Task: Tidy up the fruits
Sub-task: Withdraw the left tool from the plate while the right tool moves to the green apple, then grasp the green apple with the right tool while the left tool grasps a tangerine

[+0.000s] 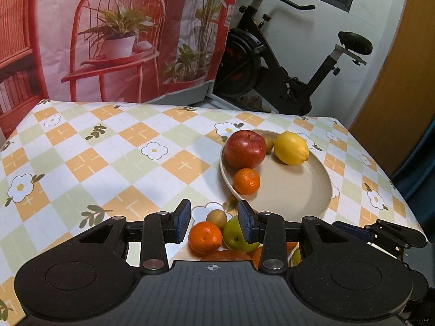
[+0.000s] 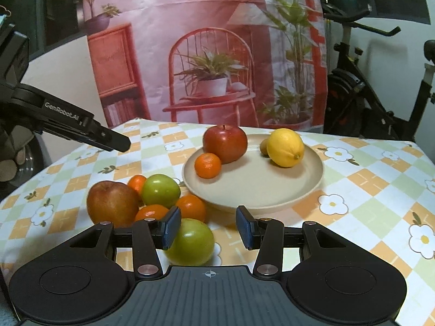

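Both jaws parted, holding nothing; risk of nudging the green apple (image 2: 190, 240) into the loose pile, rolling off the table's (image 2: 367, 190) near edge

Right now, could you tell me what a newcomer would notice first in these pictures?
Probably the beige plate at mid-table, carrying a red apple, a lemon and a small orange. Next, the loose pile of fruit on the checked tablecloth just left of the plate, and the red-chair backdrop behind the table.
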`<state>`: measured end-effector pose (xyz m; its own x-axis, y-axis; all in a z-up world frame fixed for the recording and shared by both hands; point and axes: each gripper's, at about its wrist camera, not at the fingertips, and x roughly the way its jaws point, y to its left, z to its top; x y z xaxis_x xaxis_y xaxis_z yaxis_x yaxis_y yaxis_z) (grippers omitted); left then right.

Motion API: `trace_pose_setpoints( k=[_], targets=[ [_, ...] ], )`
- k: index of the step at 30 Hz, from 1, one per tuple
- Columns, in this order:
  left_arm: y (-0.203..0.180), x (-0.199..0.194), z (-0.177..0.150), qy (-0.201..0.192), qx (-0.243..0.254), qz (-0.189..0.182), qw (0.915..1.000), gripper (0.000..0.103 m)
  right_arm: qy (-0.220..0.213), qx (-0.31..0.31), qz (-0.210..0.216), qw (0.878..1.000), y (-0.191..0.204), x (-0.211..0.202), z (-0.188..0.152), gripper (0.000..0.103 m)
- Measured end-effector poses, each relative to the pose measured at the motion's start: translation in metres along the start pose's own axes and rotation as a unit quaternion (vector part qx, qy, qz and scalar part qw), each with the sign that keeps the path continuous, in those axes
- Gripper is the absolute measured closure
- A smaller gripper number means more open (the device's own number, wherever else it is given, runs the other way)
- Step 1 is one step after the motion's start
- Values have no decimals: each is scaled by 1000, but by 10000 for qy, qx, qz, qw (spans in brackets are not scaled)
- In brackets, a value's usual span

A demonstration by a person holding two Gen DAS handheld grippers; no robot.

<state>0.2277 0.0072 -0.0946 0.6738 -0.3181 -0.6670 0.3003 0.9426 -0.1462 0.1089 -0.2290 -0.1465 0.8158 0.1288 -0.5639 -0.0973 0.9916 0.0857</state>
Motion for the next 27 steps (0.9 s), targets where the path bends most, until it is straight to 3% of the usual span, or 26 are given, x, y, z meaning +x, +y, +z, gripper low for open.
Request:
trace_pose_setpoints(
  k=[15, 27],
  targets=[
    [7, 2, -8, 166, -193, 117, 9996, 63, 290, -26, 318, 9991, 4, 14, -12, 58],
    [33, 23, -13, 516, -1246, -168, 9907, 63, 309, 167, 414, 9985, -3, 13, -16, 59]
  ],
)
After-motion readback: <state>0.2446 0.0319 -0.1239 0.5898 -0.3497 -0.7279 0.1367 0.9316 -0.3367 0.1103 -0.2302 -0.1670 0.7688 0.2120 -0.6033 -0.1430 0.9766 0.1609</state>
